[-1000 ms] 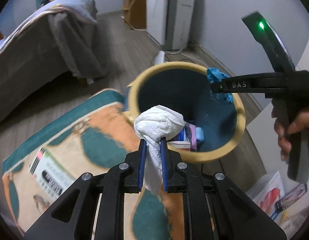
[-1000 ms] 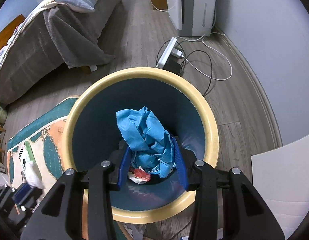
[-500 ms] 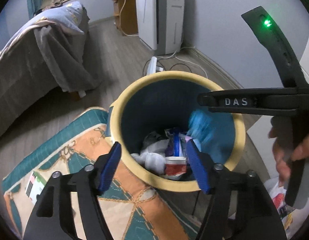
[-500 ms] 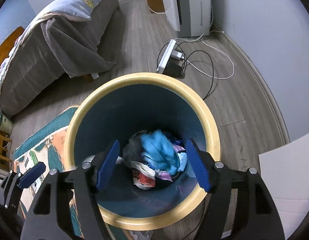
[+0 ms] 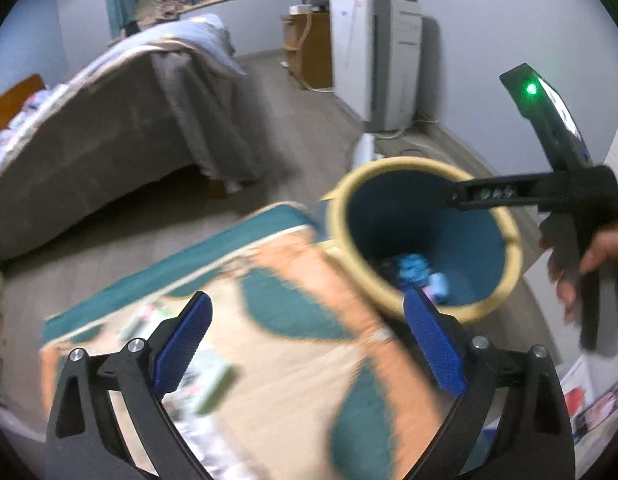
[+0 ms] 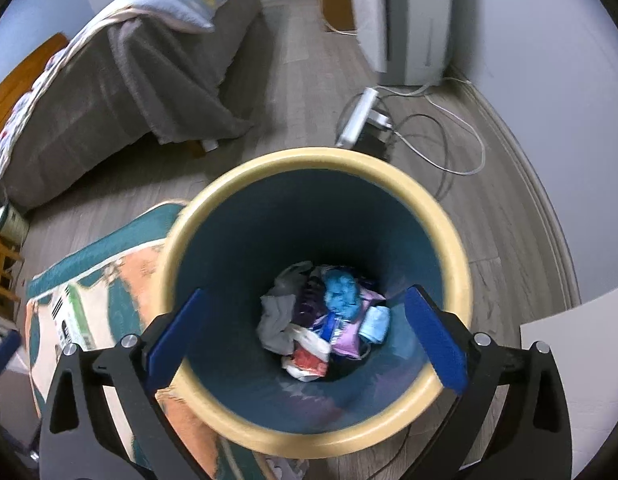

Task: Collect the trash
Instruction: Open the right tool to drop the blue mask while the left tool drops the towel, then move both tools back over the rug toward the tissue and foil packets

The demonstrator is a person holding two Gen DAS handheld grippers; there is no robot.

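The left tool (image 5: 307, 340) stands wide, its blue-padded fingers (image 5: 181, 340) spread with nothing between them, and it hangs over a patterned rug (image 5: 301, 344) of teal, orange and cream that lies on the grey wooden floor (image 5: 121, 240). The right tool (image 6: 307, 336) is also spread wide and empty, poised directly above the mouth of the trash bin (image 6: 449, 240), a round container with a cream rim and a dark blue inside wall. At the bottom of the bin lies the trash (image 6: 325, 320): a crumpled blue piece (image 6: 341, 294) on top, a greyish-white wad (image 6: 277, 320) to its left, and purple, pale blue and red-and-white scraps below, all touching one another. In the left wrist view the bin (image 5: 505, 216) stands at the rug's far right corner, and the right tool's black body (image 5: 549, 192), with a green light lit on it, reaches over the rim, held by the person's right hand (image 5: 597, 256). Small printed items on the rug near the left tool are blurred and cannot be identified. Beyond the bin a white power strip (image 6: 357, 120) with looping cables lies on the floor before a tall white appliance (image 6: 409, 20), and a bed (image 6: 109, 80) draped in a grey blanket stands to the left.
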